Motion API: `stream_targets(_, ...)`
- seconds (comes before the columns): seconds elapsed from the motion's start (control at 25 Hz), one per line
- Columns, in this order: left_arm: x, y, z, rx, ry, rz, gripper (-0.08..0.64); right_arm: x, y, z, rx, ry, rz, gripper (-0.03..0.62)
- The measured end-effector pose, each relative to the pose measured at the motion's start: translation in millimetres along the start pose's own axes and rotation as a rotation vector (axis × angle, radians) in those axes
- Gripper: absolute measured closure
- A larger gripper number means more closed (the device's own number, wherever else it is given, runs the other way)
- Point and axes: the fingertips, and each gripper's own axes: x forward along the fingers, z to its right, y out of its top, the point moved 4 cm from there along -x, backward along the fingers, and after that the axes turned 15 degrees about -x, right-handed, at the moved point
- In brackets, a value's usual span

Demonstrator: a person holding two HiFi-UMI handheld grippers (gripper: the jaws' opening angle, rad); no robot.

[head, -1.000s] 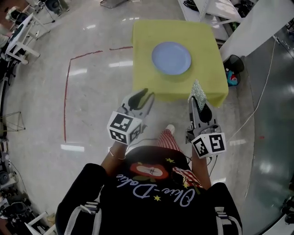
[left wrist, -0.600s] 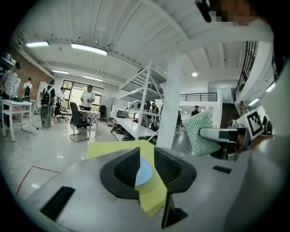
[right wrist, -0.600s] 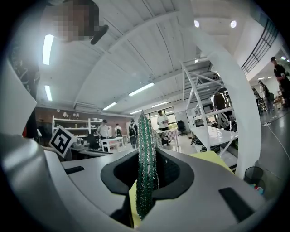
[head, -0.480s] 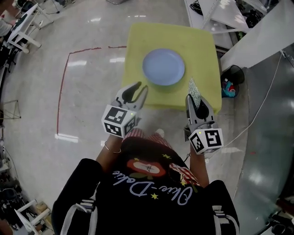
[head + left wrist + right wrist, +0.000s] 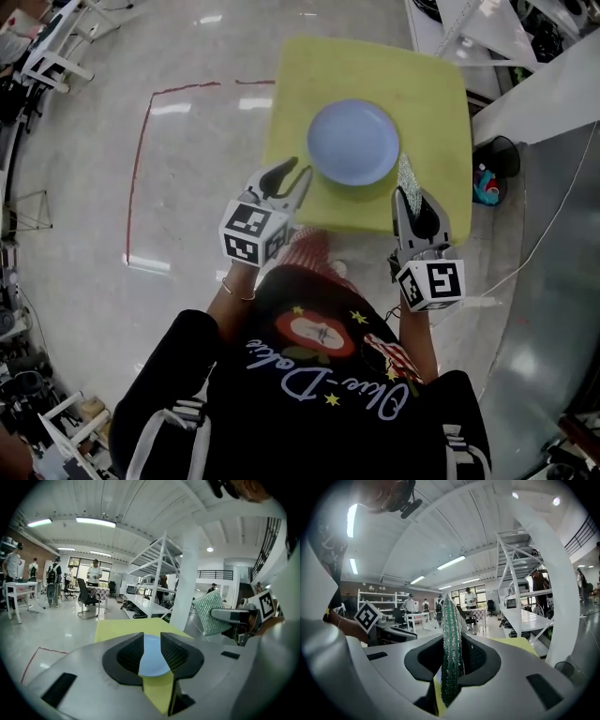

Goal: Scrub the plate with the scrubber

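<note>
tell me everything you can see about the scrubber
The scrubber is a thin flat pad, green with a glittery silver mesh look. It stands on edge, pinched between the jaws of the right gripper and sticking out past their tips. It hangs over the yellow table just right of the blue plate, apparently not touching either.

The person wears a black top (image 5: 309,412) with sleeves that stop short of the wrists. Its front is printed with pale blue cursive lettering (image 5: 323,389), a red apple-shaped motif (image 5: 314,336) among small yellow stars and, to its right, a red-and-white striped patch (image 5: 389,359). Black shoulder straps (image 5: 173,436) with white stripes and grey buckles lie at the near left and near right; farther off show a red-and-white checked garment (image 5: 305,251), a pale shoe (image 5: 339,268) and a thin bracelet (image 5: 236,292) on the left wrist.
</note>
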Motion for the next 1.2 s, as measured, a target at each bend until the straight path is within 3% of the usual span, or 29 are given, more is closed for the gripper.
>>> stream_targets(0.24, 56, 27, -26, 0.044, -0.036, -0.021, 0.453, 58, -12, 16, -0.066, 0.018, -0.093, 0.534)
stream_targets(0.48, 95, 33, -67, -0.019, -0.043, -0.085, 0.440, 117, -27, 17, -0.138, 0.076, -0.187, 0.534)
stream_targets(0.72, 128, 21, -99, -0.039, -0.067, -0.176, 0.430, 165, -58, 10, -0.183, 0.124, -0.349, 0.534)
stream_targets(0.96, 158, 6, -123, -0.038, -0.063, -0.265, 0.422, 205, -86, 18, -0.229, 0.149, -0.429, 0.534)
stream_targets(1.2, 177, -13, -137, -0.059, -0.065, -0.336, 0.414, 235, -122, 15, -0.311, 0.231, -0.538, 0.534)
